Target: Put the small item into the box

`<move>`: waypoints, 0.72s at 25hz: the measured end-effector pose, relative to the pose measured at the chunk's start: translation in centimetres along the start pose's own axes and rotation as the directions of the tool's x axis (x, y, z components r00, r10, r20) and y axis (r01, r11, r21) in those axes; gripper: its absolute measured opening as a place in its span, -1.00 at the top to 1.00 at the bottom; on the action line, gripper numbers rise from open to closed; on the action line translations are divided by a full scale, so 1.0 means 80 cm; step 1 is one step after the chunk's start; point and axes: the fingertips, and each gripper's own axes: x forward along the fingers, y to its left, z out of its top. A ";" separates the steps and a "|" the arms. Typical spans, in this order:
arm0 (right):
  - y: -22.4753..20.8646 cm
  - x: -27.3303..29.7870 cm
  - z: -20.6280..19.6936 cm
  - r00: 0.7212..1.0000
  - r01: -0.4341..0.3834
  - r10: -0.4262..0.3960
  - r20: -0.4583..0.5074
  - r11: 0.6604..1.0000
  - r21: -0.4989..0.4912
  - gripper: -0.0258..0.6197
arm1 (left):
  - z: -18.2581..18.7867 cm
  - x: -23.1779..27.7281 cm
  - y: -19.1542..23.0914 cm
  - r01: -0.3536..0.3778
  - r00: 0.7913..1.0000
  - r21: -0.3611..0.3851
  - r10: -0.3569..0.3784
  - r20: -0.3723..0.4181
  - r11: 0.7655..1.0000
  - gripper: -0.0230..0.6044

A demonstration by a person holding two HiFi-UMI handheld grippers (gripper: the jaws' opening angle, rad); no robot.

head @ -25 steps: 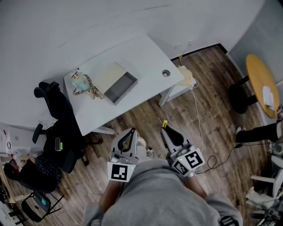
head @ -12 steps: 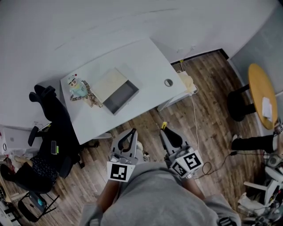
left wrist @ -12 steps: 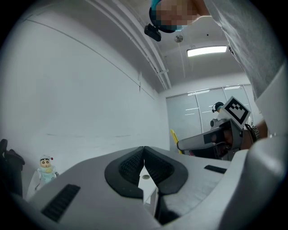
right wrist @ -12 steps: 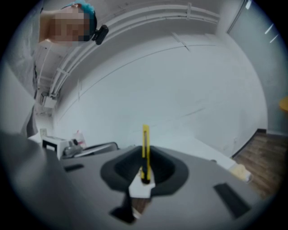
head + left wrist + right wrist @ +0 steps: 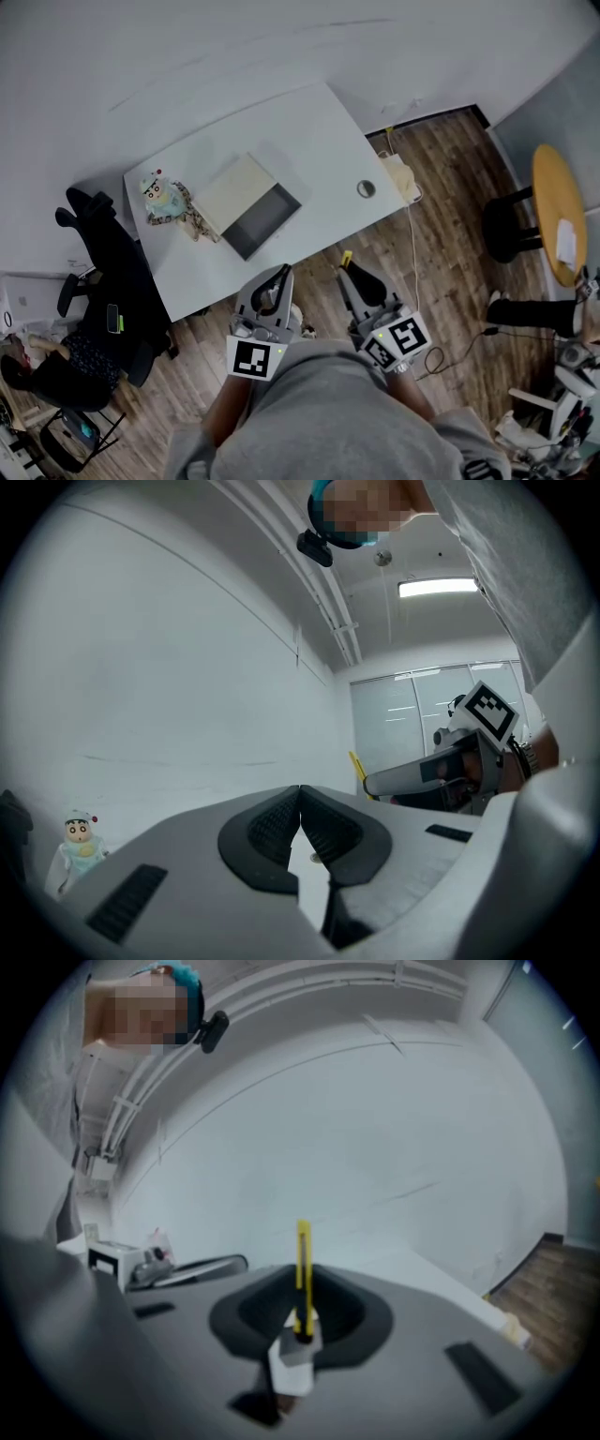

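A small yellow item (image 5: 303,1260) is gripped upright between the jaws of the right gripper (image 5: 350,270), with its tip protruding beyond them. The left gripper (image 5: 300,803) is held just beside it, jaws pressed together on nothing. Both are held above the wooden floor (image 5: 450,187), near the edge of the white table (image 5: 309,131). There the open box (image 5: 264,217) is seen beside a doll (image 5: 159,195), well apart from the item.

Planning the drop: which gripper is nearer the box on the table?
Left. The left gripper hovers just short of the box; the right gripper, shut on a yellow item, is farther to the right.
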 end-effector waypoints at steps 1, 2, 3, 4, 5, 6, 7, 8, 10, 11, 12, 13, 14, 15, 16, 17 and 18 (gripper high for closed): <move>0.000 0.008 0.001 1.000 -0.003 0.003 -0.004 1.000 -0.001 0.70 | 0.000 0.003 0.008 -0.004 1.000 -0.002 0.004 0.000 1.000 0.82; 0.000 0.016 0.002 1.000 -0.008 0.008 -0.007 1.000 -0.002 0.70 | 0.000 0.006 0.016 -0.007 1.000 -0.003 0.007 0.000 1.000 0.82; 0.001 0.023 0.002 1.000 -0.012 0.012 -0.011 1.000 -0.004 0.70 | -0.001 0.009 0.024 -0.010 1.000 -0.003 0.010 -0.001 1.000 0.82; 0.001 0.032 0.002 1.000 -0.015 0.015 -0.016 1.000 -0.006 0.70 | -0.001 0.012 0.031 -0.012 1.000 -0.001 0.012 -0.001 1.000 0.82; 0.000 0.040 0.003 1.000 -0.018 0.018 -0.020 1.000 -0.008 0.70 | -0.001 0.015 0.039 -0.015 1.000 0.002 0.015 0.000 1.000 0.82; 0.000 0.049 0.003 1.000 -0.021 0.021 -0.023 1.000 -0.011 0.70 | 0.000 0.019 0.047 -0.019 1.000 0.003 0.019 0.003 1.000 0.82; 0.000 0.057 0.004 0.999 -0.025 0.025 -0.025 1.000 -0.015 0.70 | 0.000 0.022 0.055 -0.023 1.000 0.001 0.023 0.008 1.000 0.82; 0.000 0.066 0.005 0.999 -0.030 0.029 -0.026 0.999 -0.020 0.70 | 0.001 0.026 0.061 -0.027 1.000 0.000 0.027 0.014 1.000 0.82; 0.002 0.080 0.008 0.999 -0.036 0.035 -0.026 0.999 -0.031 0.70 | 0.002 0.030 0.072 -0.029 0.999 -0.003 0.029 0.023 1.000 0.82; 0.003 0.086 0.009 0.999 -0.038 0.037 -0.026 0.999 -0.034 0.70 | 0.002 0.032 0.076 -0.027 0.999 -0.004 0.027 0.024 1.000 0.82; 0.003 0.092 0.011 0.999 -0.039 0.038 -0.025 0.999 -0.037 0.70 | 0.002 0.034 0.079 -0.024 0.999 -0.004 0.024 0.023 1.000 0.82; 0.003 0.098 0.012 0.999 -0.040 0.039 -0.023 0.998 -0.040 0.70 | 0.001 0.036 0.083 -0.021 1.000 -0.005 0.021 0.020 1.000 0.82; 0.004 0.104 0.012 0.999 -0.040 0.039 -0.021 0.998 -0.041 0.70 | 0.000 0.038 0.087 -0.018 1.000 -0.006 0.018 0.016 1.000 0.82; 0.004 0.109 0.013 0.999 -0.039 0.038 -0.018 0.998 -0.042 0.70 | -0.001 0.040 0.091 -0.015 1.000 -0.006 0.015 0.015 1.000 0.82; 0.005 0.113 0.014 0.999 -0.037 0.036 -0.017 0.999 -0.040 0.70 | -0.001 0.042 0.095 -0.013 1.000 -0.006 0.013 0.016 1.000 0.82; 0.005 0.115 0.014 0.999 -0.036 0.035 -0.017 0.999 -0.038 0.70 | 0.000 0.043 0.097 -0.010 1.000 -0.005 0.011 0.019 1.000 0.82; 0.006 0.117 0.014 0.999 -0.035 0.034 -0.018 0.999 -0.036 0.70 | 0.001 0.043 0.099 -0.009 1.000 -0.004 0.010 0.022 1.000 0.82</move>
